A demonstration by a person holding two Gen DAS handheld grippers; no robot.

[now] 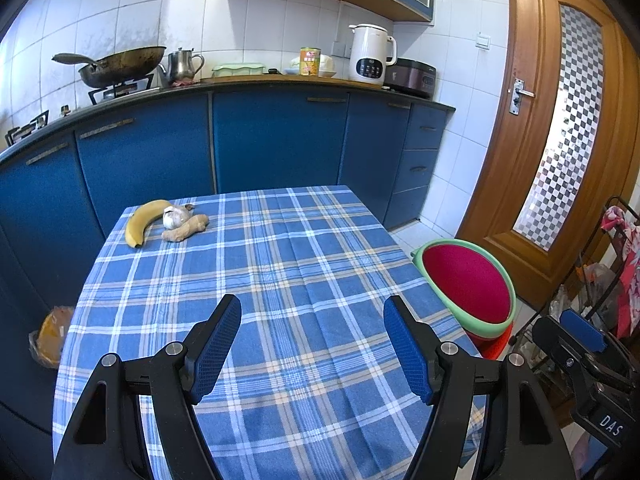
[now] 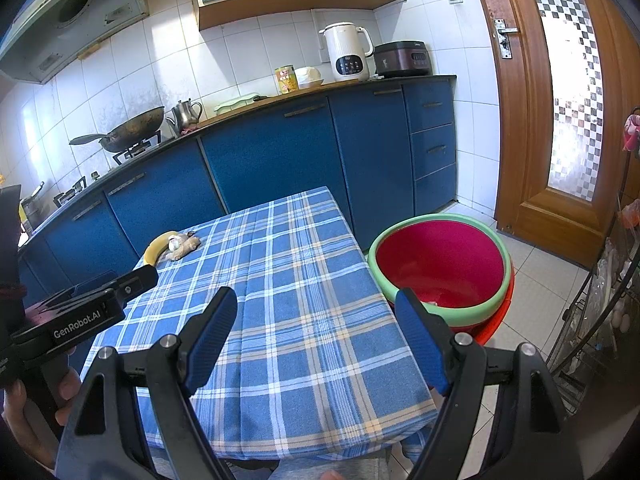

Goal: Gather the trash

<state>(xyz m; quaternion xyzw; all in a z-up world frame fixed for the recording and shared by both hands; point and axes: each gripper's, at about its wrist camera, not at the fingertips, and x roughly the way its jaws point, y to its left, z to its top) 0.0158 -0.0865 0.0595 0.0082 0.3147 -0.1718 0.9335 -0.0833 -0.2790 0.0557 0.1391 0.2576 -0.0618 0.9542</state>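
A yellow banana (image 1: 141, 219), a white garlic bulb (image 1: 175, 217) and a piece of ginger (image 1: 186, 230) lie together at the far left corner of the blue plaid tablecloth (image 1: 288, 280). They also show in the right wrist view: banana (image 2: 157, 246), garlic (image 2: 174, 243), ginger (image 2: 184, 250). A red basin with a green rim (image 1: 468, 284) (image 2: 440, 264) stands right of the table, lower down. My left gripper (image 1: 312, 344) is open and empty over the near table. My right gripper (image 2: 316, 340) is open and empty over the table's near right edge.
Blue kitchen cabinets (image 1: 276, 140) with a wok (image 1: 120, 64), kettle (image 1: 370, 54) and cooker run behind the table. A wooden door (image 1: 560, 120) is at the right. A wire rack (image 2: 600, 300) stands at the far right. A lined bin (image 1: 50, 336) sits left of the table.
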